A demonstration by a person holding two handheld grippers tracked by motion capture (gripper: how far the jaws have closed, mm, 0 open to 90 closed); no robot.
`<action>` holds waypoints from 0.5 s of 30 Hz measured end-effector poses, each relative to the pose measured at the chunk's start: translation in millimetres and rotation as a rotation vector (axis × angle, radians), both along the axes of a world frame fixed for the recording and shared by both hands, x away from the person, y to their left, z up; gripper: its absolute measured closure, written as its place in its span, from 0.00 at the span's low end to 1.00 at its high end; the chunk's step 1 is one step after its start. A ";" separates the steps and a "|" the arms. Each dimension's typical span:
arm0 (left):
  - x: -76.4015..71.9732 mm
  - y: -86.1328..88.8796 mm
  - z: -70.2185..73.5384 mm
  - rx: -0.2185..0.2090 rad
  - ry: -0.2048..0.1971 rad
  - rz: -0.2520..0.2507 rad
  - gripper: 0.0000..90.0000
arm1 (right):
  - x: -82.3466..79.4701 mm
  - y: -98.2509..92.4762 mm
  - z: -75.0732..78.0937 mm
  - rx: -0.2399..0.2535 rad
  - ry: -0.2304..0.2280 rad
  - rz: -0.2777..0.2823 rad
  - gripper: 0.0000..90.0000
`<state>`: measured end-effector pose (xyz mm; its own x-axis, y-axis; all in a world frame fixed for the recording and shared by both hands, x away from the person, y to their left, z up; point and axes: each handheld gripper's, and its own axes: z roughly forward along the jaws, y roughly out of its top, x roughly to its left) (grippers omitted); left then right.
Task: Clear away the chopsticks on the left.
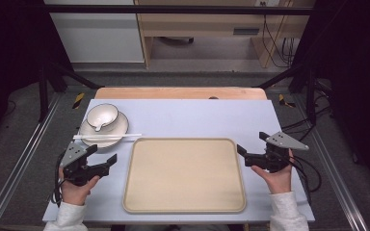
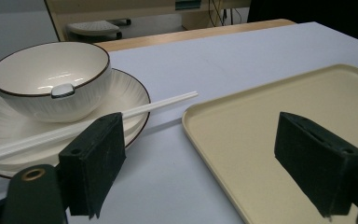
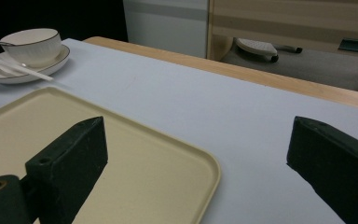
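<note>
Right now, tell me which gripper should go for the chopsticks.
Left, probably. The left gripper hangs open just in front of the chopsticks, which lie across the plate beside the bowl. The right gripper, also open, sits beyond the tray.

One tray (image 1: 184,175), one bowl (image 1: 101,117), one plate (image 1: 118,127), two chopsticks (image 1: 108,136), one spoon (image 2: 63,89).

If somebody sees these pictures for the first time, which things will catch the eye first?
First, the big beige tray, bare, in the middle of the table. Next, at the far left, the white bowl on its plate, with white chopsticks laid across the plate's rim. An open hand-held gripper waits on each side of the tray, left and right.
</note>
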<state>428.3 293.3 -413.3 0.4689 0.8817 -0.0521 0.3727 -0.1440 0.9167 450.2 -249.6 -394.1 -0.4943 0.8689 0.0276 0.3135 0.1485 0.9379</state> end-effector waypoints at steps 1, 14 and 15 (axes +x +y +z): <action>0.0 0.5 0.6 0.006 0.003 -0.004 0.18 | -0.9 -2.5 0.2 0.006 -0.001 -0.007 0.06; 11.6 15.6 6.5 0.052 0.016 -0.045 0.18 | -1.6 -1.6 -1.0 -0.002 0.007 -0.012 0.05; 13.8 17.9 6.7 0.058 0.018 -0.046 0.18 | -1.4 -1.1 -1.2 -0.005 0.007 -0.013 0.05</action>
